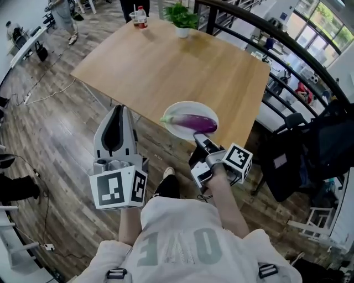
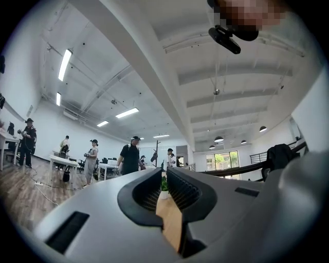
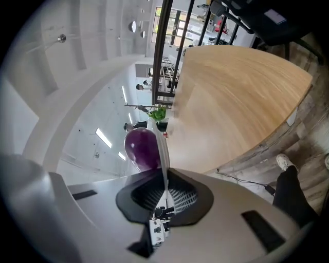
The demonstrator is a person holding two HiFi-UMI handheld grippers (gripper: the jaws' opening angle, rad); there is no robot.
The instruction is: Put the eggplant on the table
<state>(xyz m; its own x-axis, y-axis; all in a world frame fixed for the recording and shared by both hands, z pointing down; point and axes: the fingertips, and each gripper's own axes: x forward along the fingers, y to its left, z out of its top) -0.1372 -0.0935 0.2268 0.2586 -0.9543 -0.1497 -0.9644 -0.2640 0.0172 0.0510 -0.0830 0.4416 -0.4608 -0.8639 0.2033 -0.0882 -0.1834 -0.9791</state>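
Observation:
A purple eggplant (image 1: 194,122) lies on a white plate (image 1: 176,130) that hangs just past the near edge of the wooden table (image 1: 166,66). My right gripper (image 1: 198,136) is shut on the plate's near rim. In the right gripper view the plate's thin rim (image 3: 162,149) runs edge-on between the jaws, with the eggplant (image 3: 141,149) to its left and the table (image 3: 231,92) to its right. My left gripper (image 1: 119,108) is held over the floor short of the table, left of the plate, shut on nothing. Only a thin slit stands between its jaws (image 2: 164,187).
A potted plant (image 1: 181,19) and drinks (image 1: 138,16) stand at the table's far edge. A black railing (image 1: 287,50) curves along the right, with a black chair (image 1: 310,149) near it. Several people (image 2: 129,156) stand in the room beyond. Cables lie on the wood floor (image 1: 44,132).

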